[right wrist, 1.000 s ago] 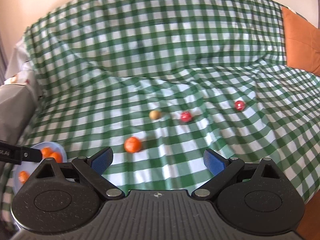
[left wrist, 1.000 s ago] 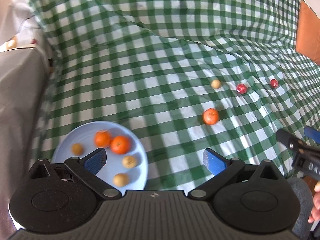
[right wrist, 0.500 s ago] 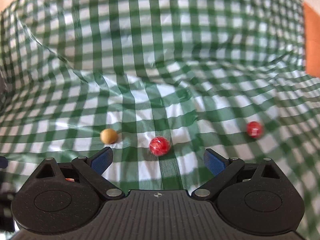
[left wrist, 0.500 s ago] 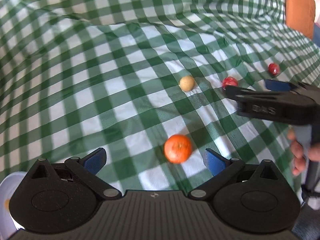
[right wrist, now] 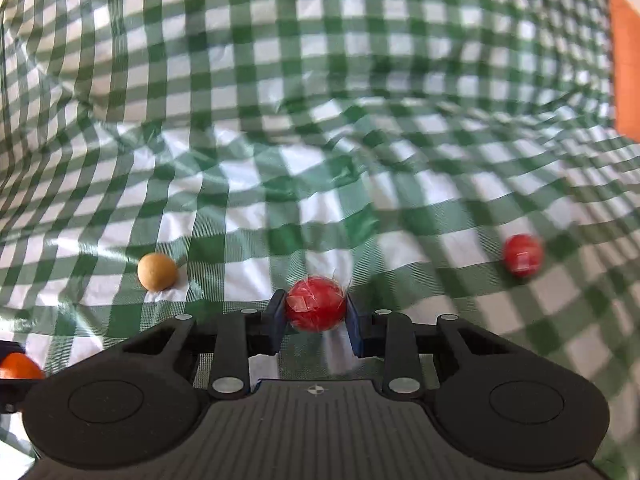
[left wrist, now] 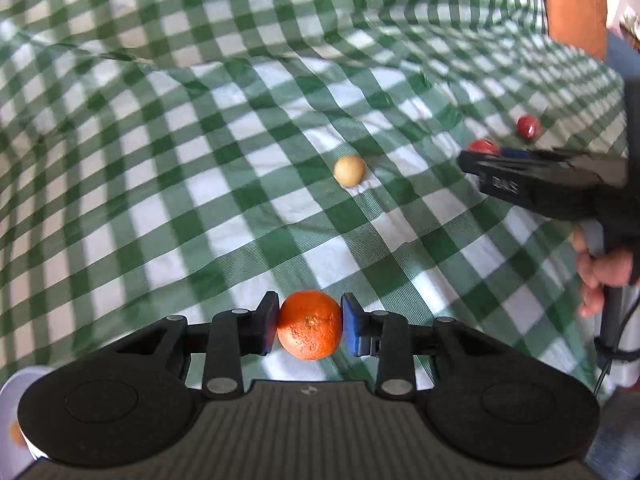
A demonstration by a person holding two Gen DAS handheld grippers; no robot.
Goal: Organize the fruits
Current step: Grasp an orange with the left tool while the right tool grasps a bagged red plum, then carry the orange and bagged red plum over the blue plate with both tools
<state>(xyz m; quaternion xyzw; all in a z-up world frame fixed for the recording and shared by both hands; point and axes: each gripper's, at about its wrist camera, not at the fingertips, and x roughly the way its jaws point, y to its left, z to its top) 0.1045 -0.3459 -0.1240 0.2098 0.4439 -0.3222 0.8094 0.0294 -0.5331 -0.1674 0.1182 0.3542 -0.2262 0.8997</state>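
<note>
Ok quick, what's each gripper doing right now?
Left gripper: shut on the orange mandarin.
Right gripper: shut on the plastic-wrapped red fruit.

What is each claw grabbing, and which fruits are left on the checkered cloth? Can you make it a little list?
left claw: shut on the orange
right claw: shut on the wrapped red fruit
fruits lying free: tan round fruit, second red fruit
surface: green checkered cloth, wrinkled
plate: only a pale edge shows at the lower left of the left wrist view
other: orange cushion at the far right
</note>
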